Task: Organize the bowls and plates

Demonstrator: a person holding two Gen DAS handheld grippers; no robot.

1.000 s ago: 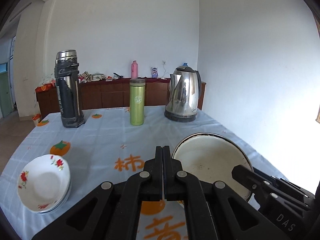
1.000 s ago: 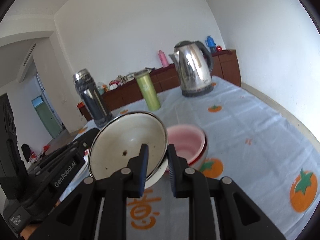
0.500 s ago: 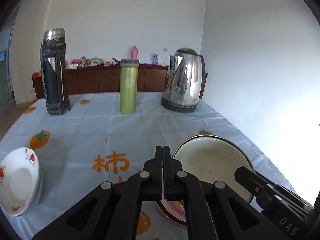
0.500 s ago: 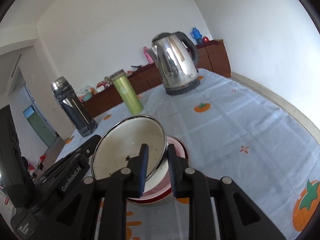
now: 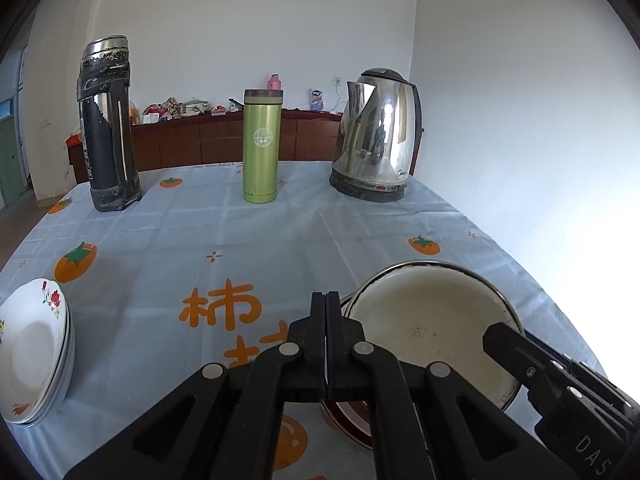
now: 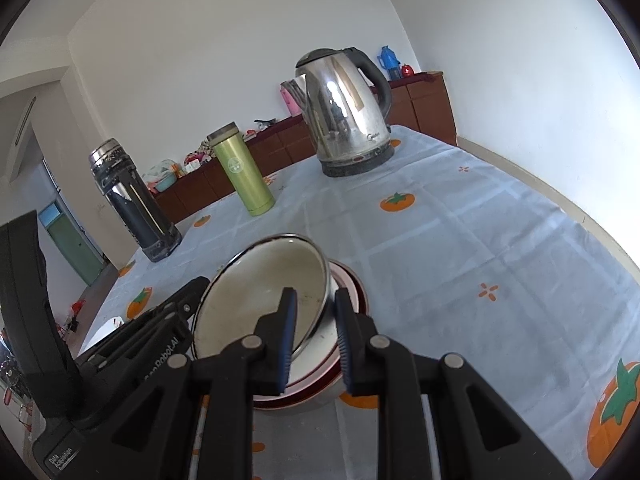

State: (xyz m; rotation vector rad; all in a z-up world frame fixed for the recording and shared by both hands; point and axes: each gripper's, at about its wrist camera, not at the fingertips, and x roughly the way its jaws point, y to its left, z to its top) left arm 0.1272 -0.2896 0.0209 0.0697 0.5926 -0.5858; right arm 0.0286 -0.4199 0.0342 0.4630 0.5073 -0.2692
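Observation:
A cream enamel bowl (image 6: 264,296) with a metal rim rests tilted inside a pink bowl (image 6: 352,280) with a dark red rim on the tablecloth. My right gripper (image 6: 314,302) straddles the enamel bowl's near rim with its jaws slightly parted; one finger is inside, one outside. The enamel bowl also shows in the left wrist view (image 5: 432,320), with the pink bowl (image 5: 344,416) under it. My left gripper (image 5: 326,304) is shut and empty, just left of the bowls. A stack of white floral bowls (image 5: 32,352) sits at the far left.
A steel kettle (image 5: 376,140), a green flask (image 5: 261,144) and a black thermos (image 5: 108,124) stand along the table's far side. A brown sideboard (image 5: 200,140) lines the back wall. The table's right edge (image 5: 520,272) runs close to the bowls.
The right gripper has lowered the enamel bowl into the pink bowl, and its jaws have parted a little. Both cameras have moved lower and closer to the table.

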